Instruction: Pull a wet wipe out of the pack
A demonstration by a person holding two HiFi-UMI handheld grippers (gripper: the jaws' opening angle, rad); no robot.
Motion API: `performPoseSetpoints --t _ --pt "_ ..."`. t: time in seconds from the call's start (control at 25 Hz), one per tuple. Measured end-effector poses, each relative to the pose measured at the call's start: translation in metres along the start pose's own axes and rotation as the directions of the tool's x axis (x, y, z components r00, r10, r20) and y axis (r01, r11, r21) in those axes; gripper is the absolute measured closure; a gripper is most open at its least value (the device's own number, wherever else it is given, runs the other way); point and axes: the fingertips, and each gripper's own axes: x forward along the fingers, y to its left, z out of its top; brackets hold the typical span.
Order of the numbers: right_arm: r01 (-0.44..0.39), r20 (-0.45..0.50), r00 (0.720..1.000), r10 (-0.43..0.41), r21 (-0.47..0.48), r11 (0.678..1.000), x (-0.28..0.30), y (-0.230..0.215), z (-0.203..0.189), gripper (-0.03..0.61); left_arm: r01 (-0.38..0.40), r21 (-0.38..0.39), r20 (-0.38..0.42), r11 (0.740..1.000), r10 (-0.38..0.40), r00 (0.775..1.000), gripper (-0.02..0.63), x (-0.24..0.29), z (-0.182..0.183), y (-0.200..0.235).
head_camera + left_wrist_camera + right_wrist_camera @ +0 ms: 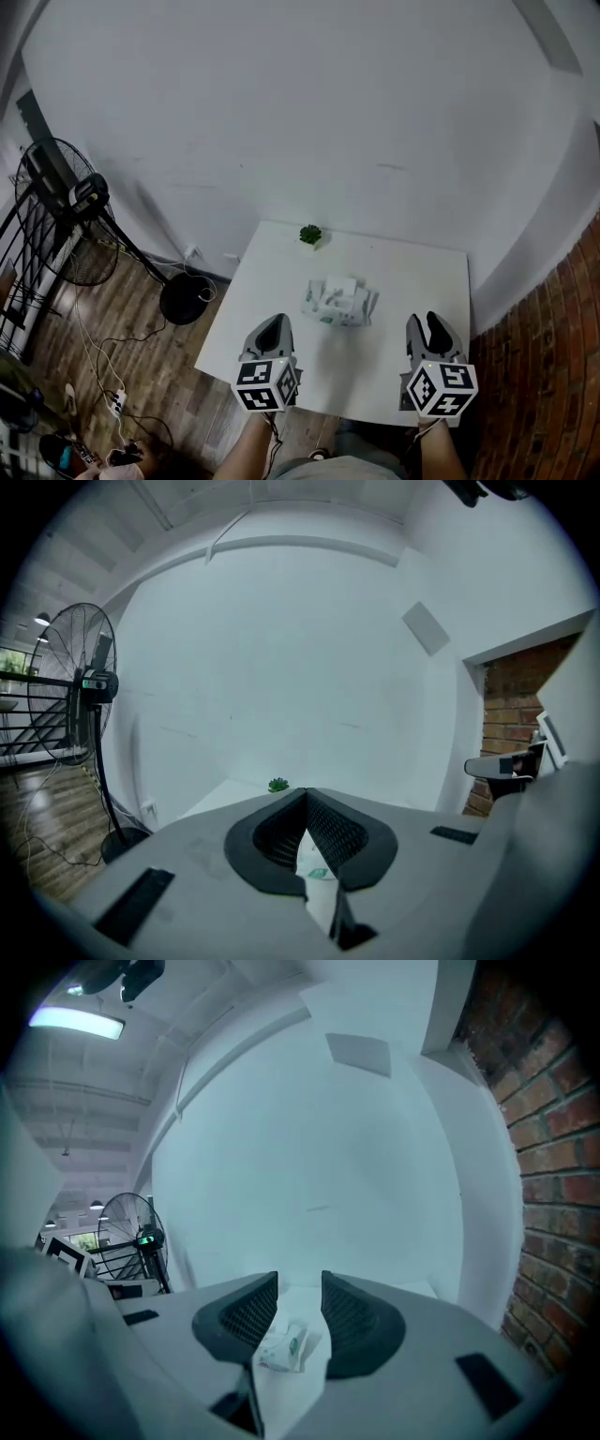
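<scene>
The wet wipe pack (339, 302) is a white crumpled packet lying in the middle of the white table (272, 258). My left gripper (276, 321) hovers near the table's front left, short of the pack, jaws shut tip to tip on nothing. My right gripper (425, 320) hovers at the front right, jaws a little apart and empty. In the left gripper view the gripper (305, 793) shows its tips touching, with the pack (317, 864) seen below them. In the right gripper view the gripper (300, 1284) is open, and the pack (286, 1346) lies ahead and left.
A small green plant (310, 234) stands at the table's far edge. A standing fan (66, 211) and cables are on the wooden floor at the left. A brick wall (553, 375) runs close along the right. A white wall is behind the table.
</scene>
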Motion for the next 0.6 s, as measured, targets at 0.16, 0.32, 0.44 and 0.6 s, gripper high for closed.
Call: performPoseSetpoints --t 0.16,0.32,0.44,0.6 --pt "-0.038 0.001 0.999 0.038 0.003 0.999 0.031 -0.014 0.014 0.447 -0.032 0.006 0.000 0.999 0.032 0.999 0.614 0.025 0.011 -0.003" --pt "-0.071 -0.016 0.997 0.071 0.000 0.997 0.059 -0.023 0.017 0.450 -0.057 0.012 -0.009 0.998 0.057 0.998 0.614 0.045 0.013 -0.004" --pt "-0.079 -0.034 0.996 0.080 0.018 0.997 0.075 -0.029 0.015 0.450 -0.067 0.013 -0.029 0.998 0.068 0.997 0.614 0.058 0.010 -0.002" --pt "-0.078 -0.062 0.995 0.078 0.010 0.997 0.090 -0.032 0.009 0.452 -0.063 -0.002 -0.049 0.998 0.063 0.997 0.614 0.074 0.004 0.003"
